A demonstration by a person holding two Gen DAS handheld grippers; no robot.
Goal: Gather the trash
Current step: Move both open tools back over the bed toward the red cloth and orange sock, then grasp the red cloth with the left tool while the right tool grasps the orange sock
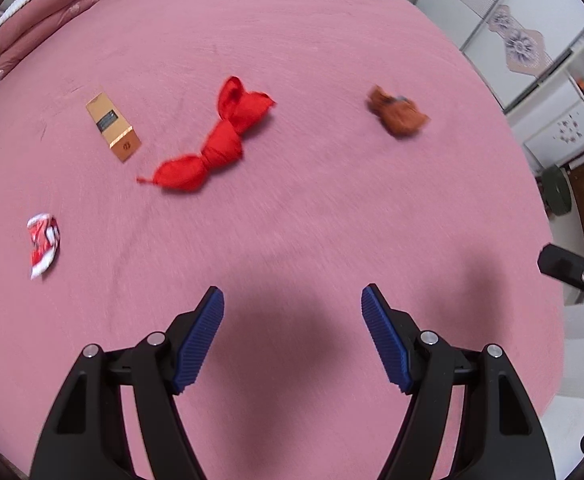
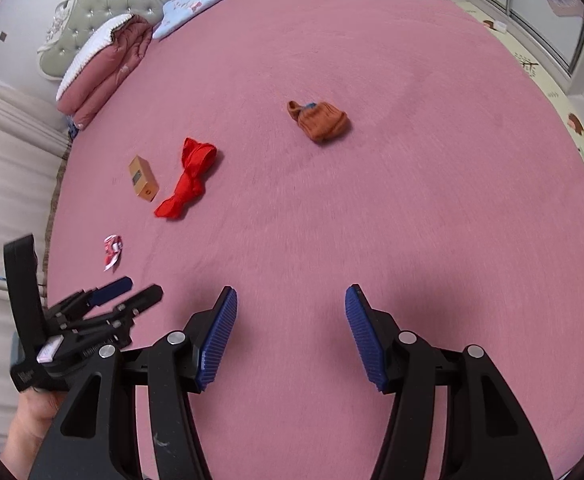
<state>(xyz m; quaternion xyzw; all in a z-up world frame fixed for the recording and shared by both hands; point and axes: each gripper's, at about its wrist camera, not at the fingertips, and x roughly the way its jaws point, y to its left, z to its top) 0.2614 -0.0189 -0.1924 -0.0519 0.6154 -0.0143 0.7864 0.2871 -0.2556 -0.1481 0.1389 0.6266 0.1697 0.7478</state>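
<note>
1. Our left gripper [image 1: 292, 334] points steeply down, jaws apart with nothing between them.
2. Our right gripper [image 2: 291, 334] beside it does likewise, empty.
3. Our left hand [image 2: 31, 420] grasps its handle.

Bed cover [image 1: 332, 40]: plain pink. Knotted cloth [image 1: 211, 140]: bright red. Bundled sock [image 1: 398, 114]: rust orange, small blue detail. Small box [image 1: 112, 126]: tan, dark label. Crumpled wrapper [image 1: 43, 244]: red and white. Gripper pads [image 1: 199, 344]: ribbed blue.
</note>
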